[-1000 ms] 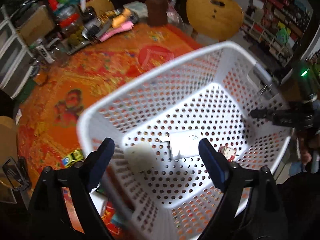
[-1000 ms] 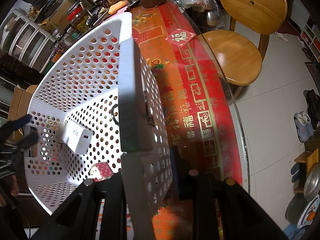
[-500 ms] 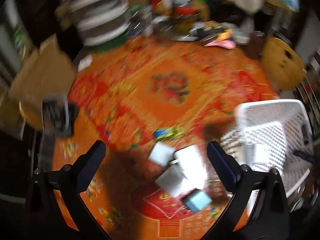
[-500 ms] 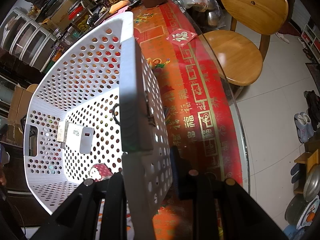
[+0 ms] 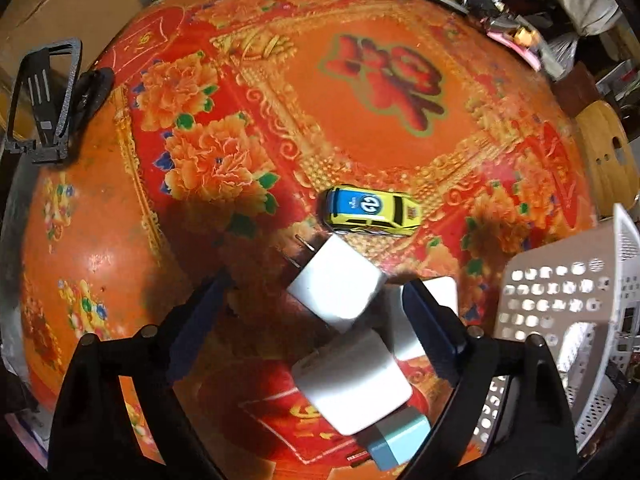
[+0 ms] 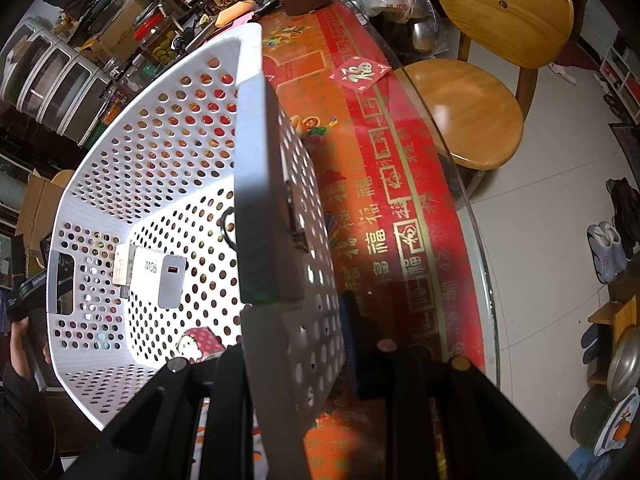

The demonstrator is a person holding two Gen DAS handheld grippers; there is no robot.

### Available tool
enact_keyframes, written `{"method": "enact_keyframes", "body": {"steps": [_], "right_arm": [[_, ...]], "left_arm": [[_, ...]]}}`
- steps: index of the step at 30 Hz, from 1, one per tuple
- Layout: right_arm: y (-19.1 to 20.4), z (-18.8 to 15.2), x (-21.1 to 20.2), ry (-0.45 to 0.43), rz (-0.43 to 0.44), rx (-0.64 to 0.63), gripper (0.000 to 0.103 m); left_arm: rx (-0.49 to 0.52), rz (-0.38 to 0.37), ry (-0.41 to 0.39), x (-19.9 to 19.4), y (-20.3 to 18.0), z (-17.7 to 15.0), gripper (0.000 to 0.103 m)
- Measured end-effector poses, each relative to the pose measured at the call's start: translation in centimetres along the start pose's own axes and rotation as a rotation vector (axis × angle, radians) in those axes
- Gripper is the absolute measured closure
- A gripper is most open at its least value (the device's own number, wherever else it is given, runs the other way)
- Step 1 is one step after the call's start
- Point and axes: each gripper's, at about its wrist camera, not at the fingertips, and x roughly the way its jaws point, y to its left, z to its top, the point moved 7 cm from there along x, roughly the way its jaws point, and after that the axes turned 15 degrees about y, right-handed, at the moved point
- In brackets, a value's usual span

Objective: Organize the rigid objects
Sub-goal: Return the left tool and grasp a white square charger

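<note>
The left hand-held gripper (image 5: 316,312) hangs over the bench (image 5: 120,240) with its fingers wide apart and nothing between them. Under it lie three white chargers: one (image 5: 336,282) with metal prongs, a bigger one (image 5: 354,380) nearer, and a third (image 5: 444,292) half hidden behind the right finger. A pale blue block (image 5: 400,438) touches the big one, and a yellow toy car (image 5: 372,212) sits just beyond.

The chargers are packed close. A finger coming down could bump the wrong one and push it away, or pinch two together.

The right hand-held gripper (image 6: 296,328) is clamped on the wall of the white basket (image 6: 120,168). If that grip slips, the basket could tip.

Only the right view shows inside the basket: a white charger (image 6: 160,276) and a small pink cartoon thing (image 6: 200,346). Only the left view shows the loose things.
</note>
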Motion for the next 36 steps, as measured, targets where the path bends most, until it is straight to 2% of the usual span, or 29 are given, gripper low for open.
{"method": "enact_keyframes", "body": {"steps": [4,6,9,15,21,22,24,32,35,36], "right_arm": [[-0.1,0.0,0.0,0.001,-0.004,0.004,0.082],[-0.1,0.0,0.0,0.001,-0.005,0.007,0.082],[-0.1,0.0,0.0,0.001,-0.007,0.009,0.083],[-0.1,0.0,0.0,0.001,-0.009,0.014,0.082],[-0.2,0.0,0.0,0.001,-0.009,0.015,0.082],[-0.1,0.0,0.0,0.001,-0.009,0.014,0.083],[-0.1,0.0,0.0,0.002,-0.009,0.014,0.083],[-0.2,0.0,0.0,0.001,-0.008,0.013,0.083],[-0.1,0.0,0.0,0.001,-0.009,0.011,0.083],[-0.1,0.1,-0.1,0.001,-0.009,0.011,0.083]], "left_arm": [[-0.080,-0.047,0.013,0.7,0.6,0.6,0.015],[-0.114,-0.052,0.014,1.1,0.9,0.7,0.020],[-0.151,-0.127,0.039,1.8,0.7,0.7,0.026],[-0.139,-0.062,0.037,2.3,-0.2,1.0,0.028],[-0.154,-0.046,0.023,2.3,-1.1,1.1,0.028],[-0.153,-0.035,0.022,2.3,-1.3,1.2,0.030],[-0.135,-0.031,0.010,2.0,-1.8,1.0,0.046],[-0.049,0.035,-0.031,0.8,-3.8,-0.3,0.047],[-0.038,0.028,-0.054,-0.3,-3.9,-0.6,0.047],[-0.034,0.028,-0.066,-1.0,-2.5,-1.1,0.047]]}}
